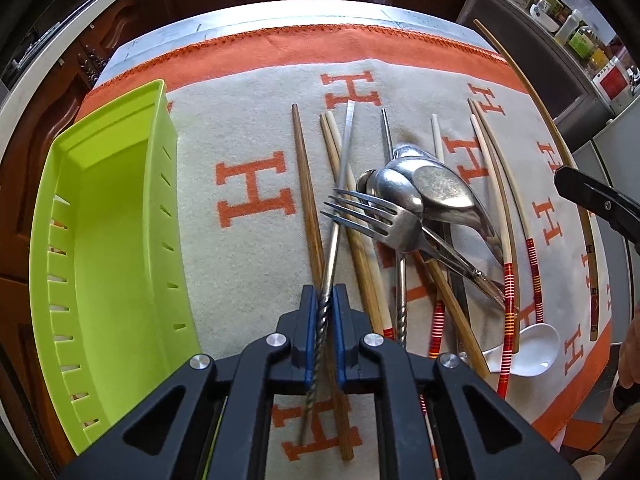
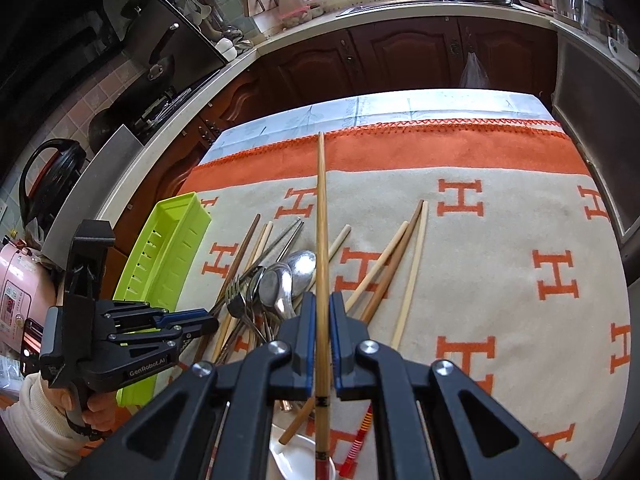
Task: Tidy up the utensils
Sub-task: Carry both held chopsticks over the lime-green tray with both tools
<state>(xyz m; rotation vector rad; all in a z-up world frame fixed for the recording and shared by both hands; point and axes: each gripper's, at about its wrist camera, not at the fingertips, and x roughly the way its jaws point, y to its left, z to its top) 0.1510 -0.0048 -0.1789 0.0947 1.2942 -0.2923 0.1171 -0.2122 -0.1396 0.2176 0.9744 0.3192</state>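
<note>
Utensils point(image 1: 404, 216) lie heaped on the cloth point(image 1: 248, 128) beside the empty tray point(image 1: 120, 208). A steel chopstick point(image 1: 340, 184) is pinched by the left gripper point(image 1: 324, 312), a bamboo chopstick point(image 2: 321, 216) by the right gripper point(image 2: 320, 320). Each should be lifted level, clear of the fork point(image 1: 368, 216), then laid lengthwise in the tray.

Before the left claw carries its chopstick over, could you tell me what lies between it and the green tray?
Only bare blanket separates the left claw, shut on the metal chopstick, from the green tray, per the left wrist view.

Bench point(image 2: 400, 106) covered by a beige blanket point(image 2: 500, 240) with orange H's and border. On the blanket: green tray point(image 1: 116, 208) at left, mixed pile of chopsticks point(image 1: 308, 184), spoons point(image 1: 436, 190), fork point(image 1: 372, 220), white ladle point(image 1: 532, 350).
</note>
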